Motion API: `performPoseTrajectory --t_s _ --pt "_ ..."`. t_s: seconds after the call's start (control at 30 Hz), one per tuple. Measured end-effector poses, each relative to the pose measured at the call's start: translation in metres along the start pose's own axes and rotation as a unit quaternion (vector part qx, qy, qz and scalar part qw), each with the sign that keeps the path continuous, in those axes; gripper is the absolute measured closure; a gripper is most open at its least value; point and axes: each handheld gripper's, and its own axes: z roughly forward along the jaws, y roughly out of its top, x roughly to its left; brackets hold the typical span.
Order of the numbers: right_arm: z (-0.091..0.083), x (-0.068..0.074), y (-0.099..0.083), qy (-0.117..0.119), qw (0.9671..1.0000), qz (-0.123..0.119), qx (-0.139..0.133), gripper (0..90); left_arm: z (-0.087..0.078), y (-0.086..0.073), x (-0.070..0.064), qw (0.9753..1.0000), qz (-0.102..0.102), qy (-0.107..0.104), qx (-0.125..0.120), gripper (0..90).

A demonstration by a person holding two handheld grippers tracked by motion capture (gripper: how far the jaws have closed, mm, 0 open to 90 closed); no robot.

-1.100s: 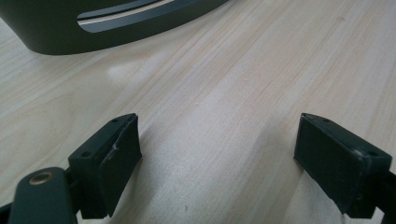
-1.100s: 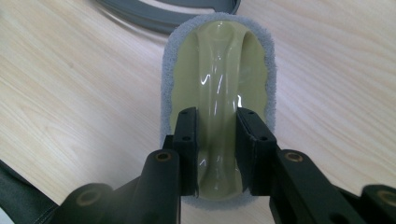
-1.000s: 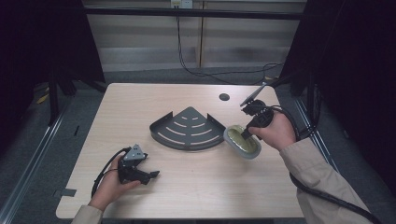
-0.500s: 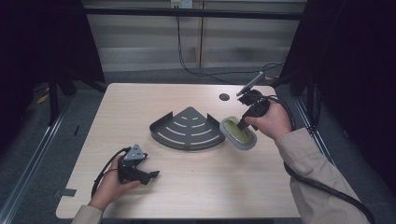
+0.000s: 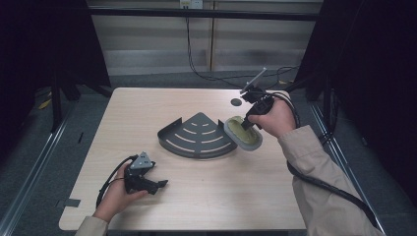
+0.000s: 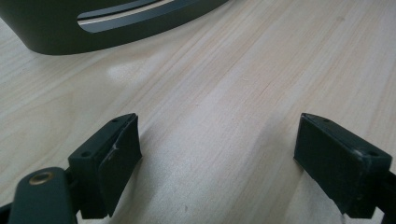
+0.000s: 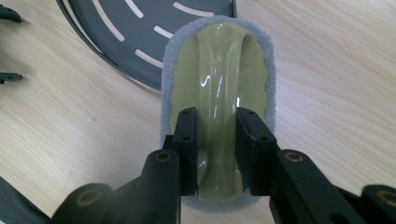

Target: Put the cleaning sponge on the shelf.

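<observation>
Pale-green scrubber (image 7: 218,93): one; oval pad with grey fleece rim and glossy arched handle; held just off the desk at the 3 o'clock edge of the rack, partly overlapping its rim.
Right gripper (image 7: 215,140): one; jaws narrow, clamped on both flanks of the scrubber handle; grip on the handle judged to leave the fleece face free and the pad level.
Dark grey rack (image 5: 198,136): one; quarter-round corner shelf with curved slots, flat at desk centre; raised rim judged to contain whatever is set inside.
Left gripper (image 5: 143,178): one; resting at 7 o'clock on the desk (image 5: 147,113), well apart from the rack; jaws wide, nothing between them; parked low, judged to keep clear of the working hand.
Hole in desk (image 5: 236,102): one; at 1 o'clock, beyond the right hand.
Step in hand: probable placing of scrubber onto rack, or wiping of it; cannot tell which.
</observation>
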Motion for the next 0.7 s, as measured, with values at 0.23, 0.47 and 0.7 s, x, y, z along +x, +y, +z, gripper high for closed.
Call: performPoseTrajectory --t_s 0.23,0.47,0.7 --pt "0.004 0.004 0.014 -0.005 0.9999 -0.008 0.005 71.3 0.0 0.0 0.0 1.0 0.0 0.0 0.0 13.3" --pt "0.015 0.01 0.029 -0.003 0.9999 -0.01 0.007 71.3 0.0 0.0 0.0 1.0 0.001 0.0 0.001 13.2" --pt "0.027 0.013 0.039 -0.001 0.9999 -0.01 0.005 71.3 0.0 0.0 0.0 1.0 0.001 -0.001 0.001 13.2"
